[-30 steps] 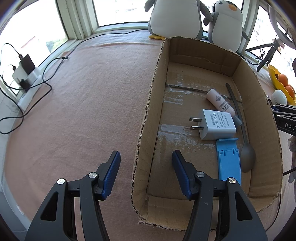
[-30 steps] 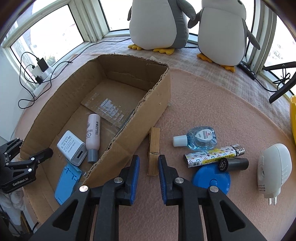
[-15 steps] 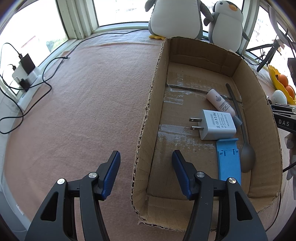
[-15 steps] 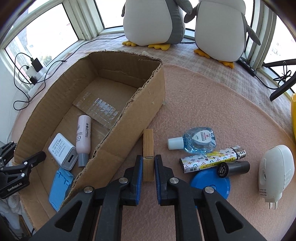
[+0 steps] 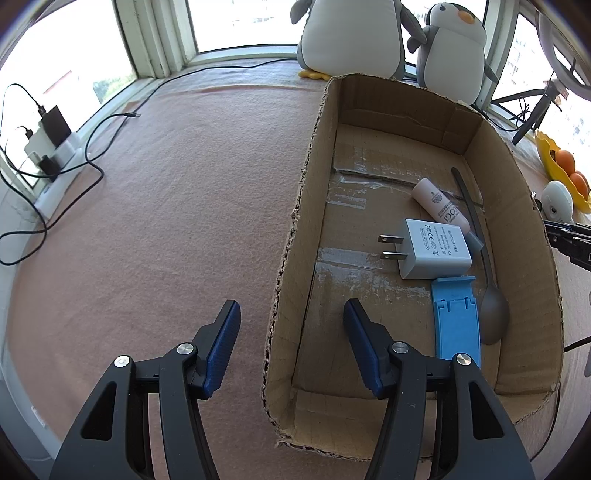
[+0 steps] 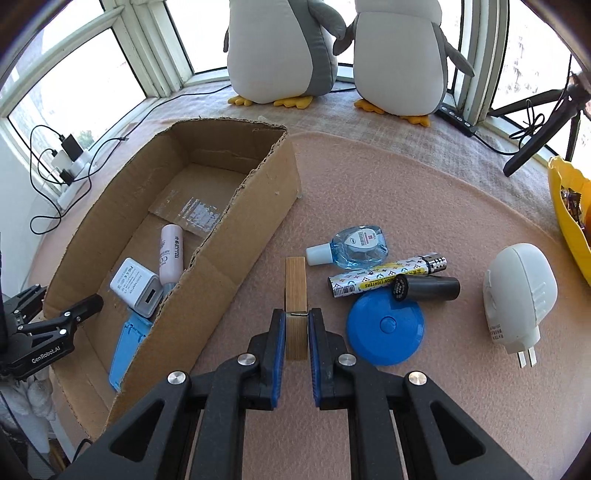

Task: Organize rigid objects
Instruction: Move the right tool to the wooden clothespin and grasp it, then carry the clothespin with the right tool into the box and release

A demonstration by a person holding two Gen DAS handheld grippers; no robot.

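Bright daylight thru windows (image 5: 236, 22) at top, panes blown out w/ glare. Soft shadows under box wall (image 6: 236, 236) & items. Strong fisheye bend + dark vignette at corners. Both views sharp, no motion blur.

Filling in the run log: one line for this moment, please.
right gripper: shut on wooden clothespin, on mat beside cardboard box | left gripper: open, straddling box wall | phase: grasp
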